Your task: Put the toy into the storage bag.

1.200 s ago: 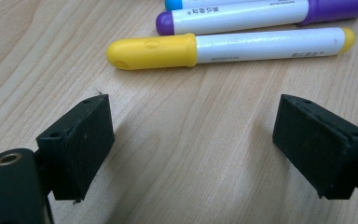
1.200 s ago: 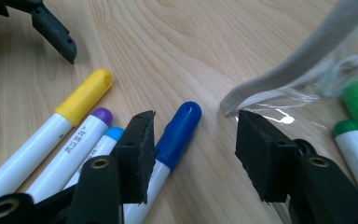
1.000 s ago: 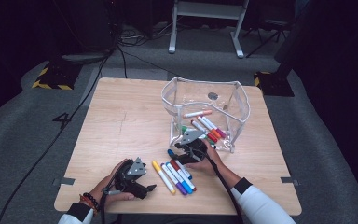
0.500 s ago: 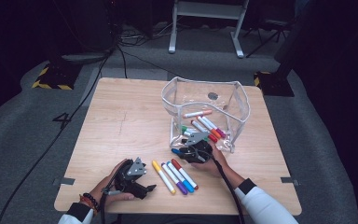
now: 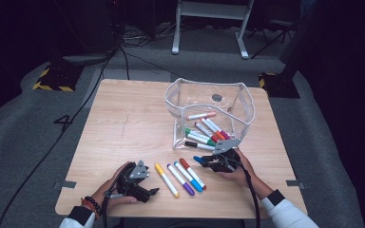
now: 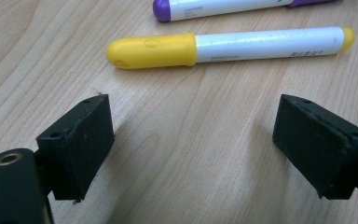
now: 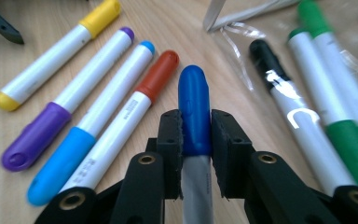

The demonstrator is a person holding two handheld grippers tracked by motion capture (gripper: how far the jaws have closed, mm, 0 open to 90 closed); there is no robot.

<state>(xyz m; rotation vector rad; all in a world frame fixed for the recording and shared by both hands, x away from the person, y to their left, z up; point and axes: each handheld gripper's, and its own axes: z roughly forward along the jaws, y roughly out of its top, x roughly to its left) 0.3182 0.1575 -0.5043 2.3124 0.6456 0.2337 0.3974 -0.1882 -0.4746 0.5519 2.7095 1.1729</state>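
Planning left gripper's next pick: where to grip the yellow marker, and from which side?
Grip the yellow marker across its white barrel, mid-length, coming straight from the left gripper: it lies flat, crosswise ahead of the open jaws, with a gap to the purple marker.

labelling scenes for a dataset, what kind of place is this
Probably a recording studio or lab, not a home: a lone wooden table stands on grey carpet, with black cables trailing across it and a metal stand in the dark behind.
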